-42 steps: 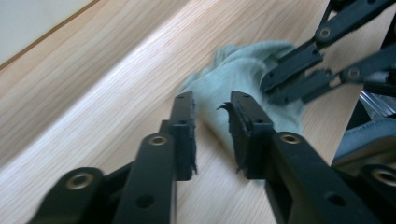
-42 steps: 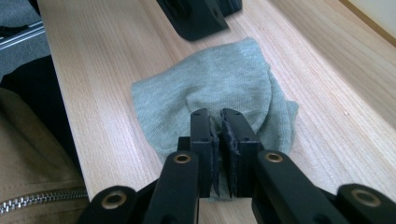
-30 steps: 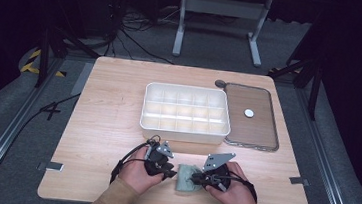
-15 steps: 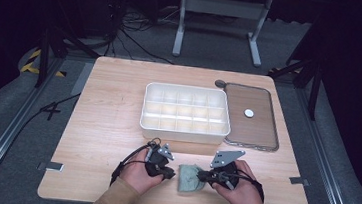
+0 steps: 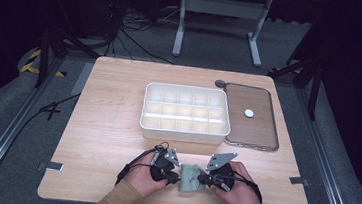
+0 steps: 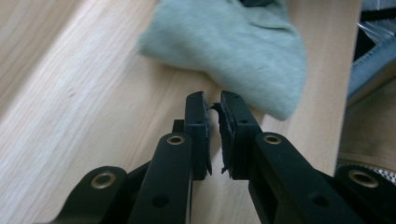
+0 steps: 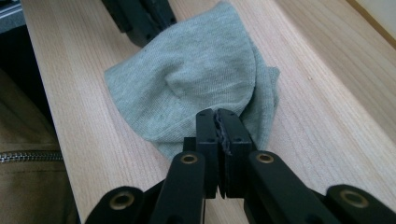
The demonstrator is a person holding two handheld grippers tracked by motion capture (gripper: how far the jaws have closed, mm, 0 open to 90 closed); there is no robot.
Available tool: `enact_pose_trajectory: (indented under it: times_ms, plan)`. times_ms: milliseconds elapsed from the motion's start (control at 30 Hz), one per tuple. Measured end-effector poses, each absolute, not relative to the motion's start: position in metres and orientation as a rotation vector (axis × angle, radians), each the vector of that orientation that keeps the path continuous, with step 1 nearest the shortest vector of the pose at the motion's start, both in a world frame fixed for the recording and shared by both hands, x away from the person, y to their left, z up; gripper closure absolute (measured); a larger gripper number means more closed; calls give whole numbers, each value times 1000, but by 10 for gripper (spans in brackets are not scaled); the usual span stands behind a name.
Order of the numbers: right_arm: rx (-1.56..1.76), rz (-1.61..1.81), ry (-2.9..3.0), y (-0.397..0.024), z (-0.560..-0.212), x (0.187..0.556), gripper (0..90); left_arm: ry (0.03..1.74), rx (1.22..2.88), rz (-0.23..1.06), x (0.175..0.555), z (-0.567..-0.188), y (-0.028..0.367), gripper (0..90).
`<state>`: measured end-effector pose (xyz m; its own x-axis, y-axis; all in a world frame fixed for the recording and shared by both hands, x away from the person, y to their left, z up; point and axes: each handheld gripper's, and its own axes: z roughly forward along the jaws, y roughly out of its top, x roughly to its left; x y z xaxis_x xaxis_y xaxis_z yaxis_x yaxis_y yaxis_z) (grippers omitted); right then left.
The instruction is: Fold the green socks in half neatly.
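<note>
You have a soft, matt knitted cloth of grey-green lying on a table of pale wood with a smooth, lightly grained top. Your left gripper and right gripper are matt black plastic with brass-coloured rivets and rough-edged rubbery pads. The compartment box looks like smooth white plastic, its lid translucent and glossy.

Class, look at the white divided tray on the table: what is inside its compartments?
The tray has rows of small compartments, and those facing the high view look bare. The floors nearest its front wall are hidden by that wall, so anything small lying there cannot be seen.
</note>
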<state>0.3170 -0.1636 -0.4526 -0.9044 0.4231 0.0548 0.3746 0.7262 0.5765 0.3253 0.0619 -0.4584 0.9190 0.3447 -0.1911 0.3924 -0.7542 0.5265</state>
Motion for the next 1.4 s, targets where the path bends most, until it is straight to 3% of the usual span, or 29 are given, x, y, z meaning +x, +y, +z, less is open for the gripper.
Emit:
enact_pose_trajectory:
  times_ms: [467,600,833,1133,1400]
  plan:
    - [597,934,2823,-155,-451,315,890,473,2533,-49,322,-458,54,808]
    - [601,915,2829,-153,-452,315,892,390,2496,-14,319,-454,51,804]
    - [620,929,2825,-150,-452,313,892,285,2454,74,316,-450,45,773]
    - [695,1053,2839,-151,-458,317,887,251,2434,78,318,-448,49,706]
    - [741,1079,2804,-165,-442,316,761,300,2429,57,319,-450,54,683]
